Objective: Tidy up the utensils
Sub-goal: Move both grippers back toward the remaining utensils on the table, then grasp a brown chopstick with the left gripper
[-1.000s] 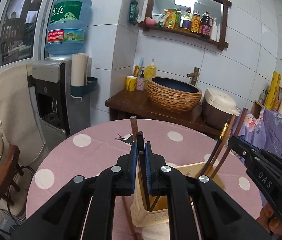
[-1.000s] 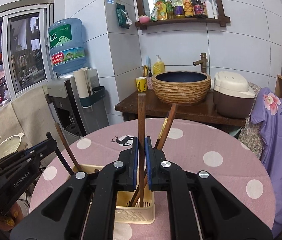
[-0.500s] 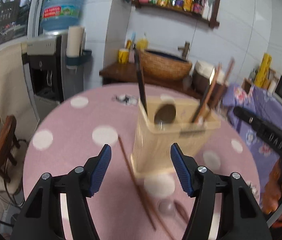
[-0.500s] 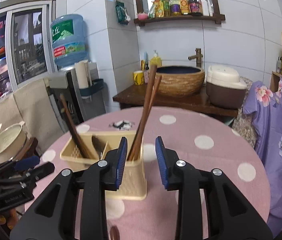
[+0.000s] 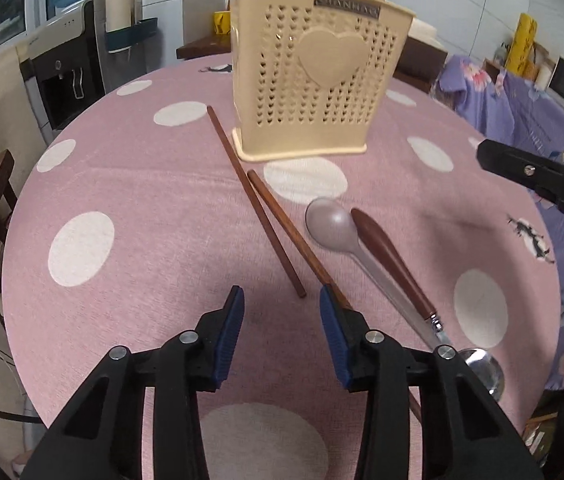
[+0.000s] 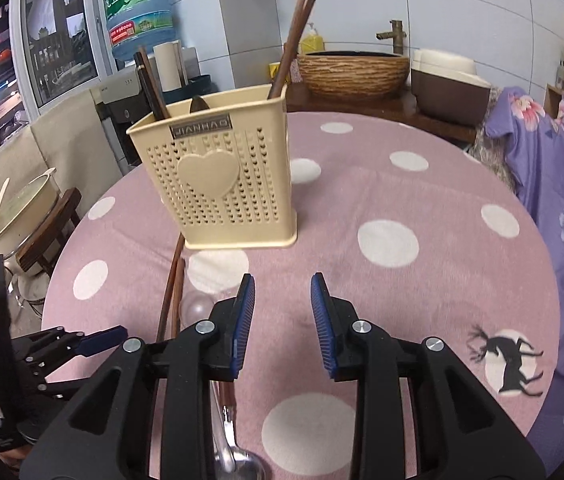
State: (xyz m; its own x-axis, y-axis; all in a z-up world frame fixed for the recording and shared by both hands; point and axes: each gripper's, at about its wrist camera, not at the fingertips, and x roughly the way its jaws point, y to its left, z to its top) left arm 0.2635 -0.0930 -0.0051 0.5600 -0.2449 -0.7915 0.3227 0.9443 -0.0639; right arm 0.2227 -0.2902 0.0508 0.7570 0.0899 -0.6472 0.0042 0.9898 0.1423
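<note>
Hovering with jaws apart and empty, left tongs and right tongs above pink polka-dot desk; two brown wooden chopsticks lying beside upright cream perforated plastic holder.

Pink dotted table; holder, chopsticks, spoons

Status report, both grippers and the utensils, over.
Left gripper open, right gripper open, both empty. Two chopsticks and two spoons on table before holder. Nothing blocking.
</note>
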